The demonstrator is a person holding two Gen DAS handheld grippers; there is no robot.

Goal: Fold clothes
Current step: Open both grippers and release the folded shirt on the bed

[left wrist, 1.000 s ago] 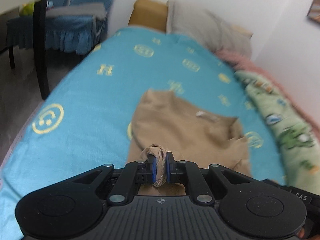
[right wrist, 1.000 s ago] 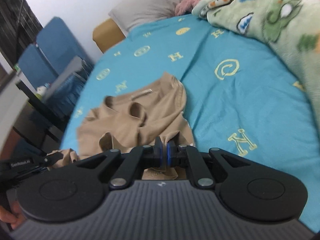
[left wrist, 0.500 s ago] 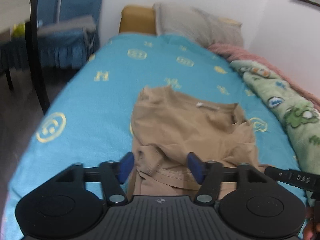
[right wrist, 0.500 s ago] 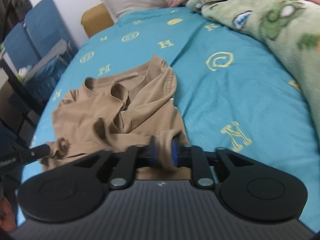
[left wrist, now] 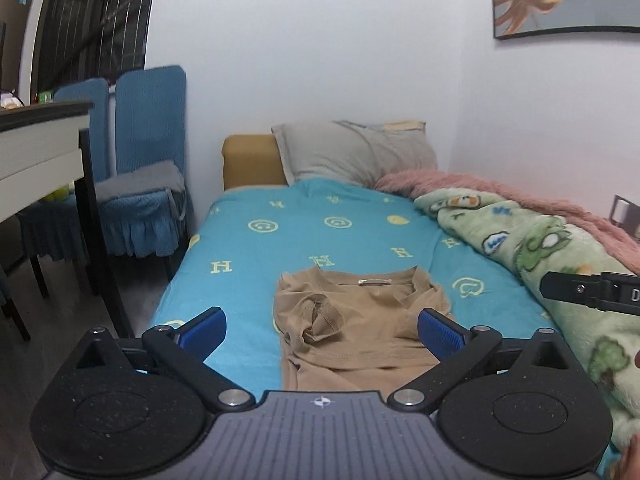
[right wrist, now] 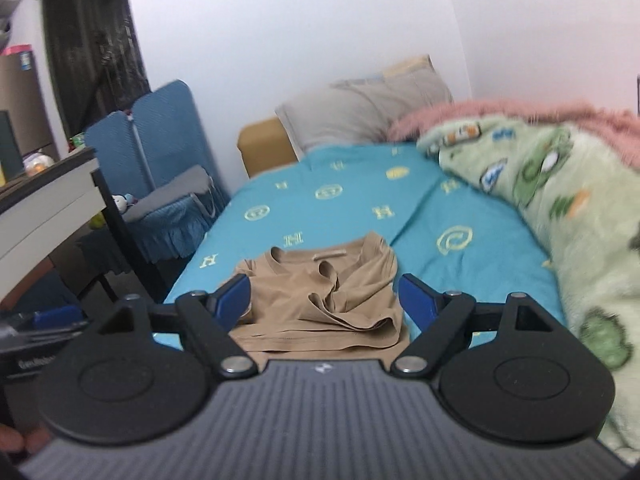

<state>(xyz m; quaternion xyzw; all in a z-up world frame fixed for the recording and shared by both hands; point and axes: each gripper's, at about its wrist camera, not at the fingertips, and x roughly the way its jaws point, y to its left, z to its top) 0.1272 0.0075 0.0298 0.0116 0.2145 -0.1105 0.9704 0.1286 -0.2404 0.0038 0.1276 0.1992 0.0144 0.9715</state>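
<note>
A tan shirt (left wrist: 360,320) (right wrist: 320,300) lies folded over itself and rumpled on the turquoise bedsheet (left wrist: 300,236) (right wrist: 440,216), its neckline toward the pillows. My left gripper (left wrist: 322,330) hangs above and short of the shirt's near edge, its jaws opening wide, nothing between the blue pads. My right gripper (right wrist: 324,298) also stands back from the shirt, jaws opening, nothing gripped. The tip of the right gripper shows at the right edge of the left wrist view, and the left gripper's tip shows at the left edge of the right wrist view.
A green cartoon blanket (left wrist: 560,264) (right wrist: 560,200) over a pink one (left wrist: 500,188) fills the bed's right side along the wall. A grey pillow (left wrist: 352,152) and a mustard headboard (left wrist: 248,160) lie at the far end. Blue chairs (left wrist: 144,160) and a desk (left wrist: 36,148) stand left of the bed.
Both grippers were shut on folds of the shirt; they have let go, spread wide, and lifted back away from it. The shirt now lies loose on the bed.
</note>
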